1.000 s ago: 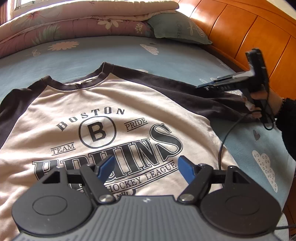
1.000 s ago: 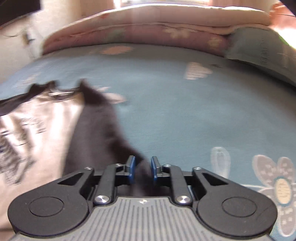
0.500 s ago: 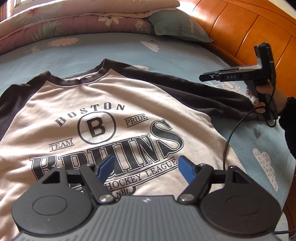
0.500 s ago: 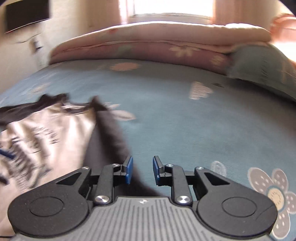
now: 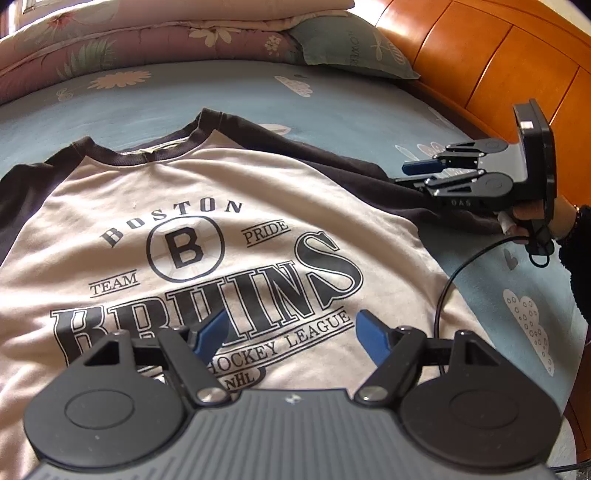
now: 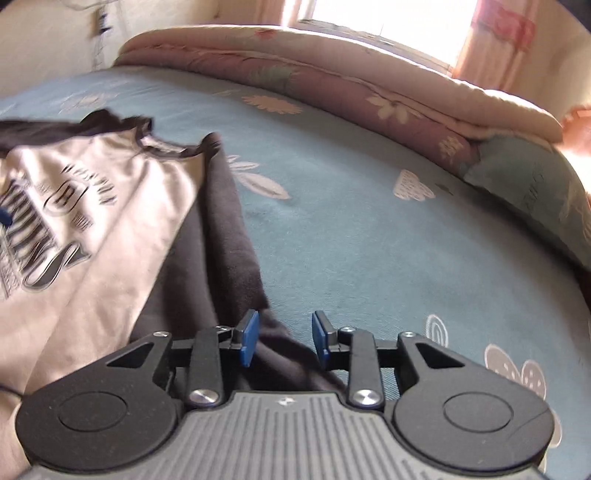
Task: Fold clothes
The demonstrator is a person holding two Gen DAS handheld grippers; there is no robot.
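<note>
A cream shirt (image 5: 229, 192) with dark sleeves and a "Boston Bruins" print lies flat, front up, on the blue bed sheet (image 5: 221, 96). My left gripper (image 5: 291, 325) hovers open over the print on the shirt's lower front, with nothing between its fingers. My right gripper (image 5: 410, 173), held by a hand (image 5: 532, 214), is at the end of the shirt's dark sleeve (image 5: 351, 173). In the right wrist view this right gripper (image 6: 283, 332) is open. The dark sleeve (image 6: 221, 221) runs under and between its blue pads, beside the cream shirt body (image 6: 110, 229).
A folded floral quilt (image 5: 147, 33) and a green pillow (image 5: 347, 48) lie at the far side of the bed. An orange wooden headboard (image 5: 498, 55) stands on the right. A black cable (image 5: 443, 288) hangs from the right gripper across the shirt's edge.
My right gripper's pads have spread from nearly shut on the sleeve to clearly apart, and its view has swung left. The left gripper has stayed open over the print.
</note>
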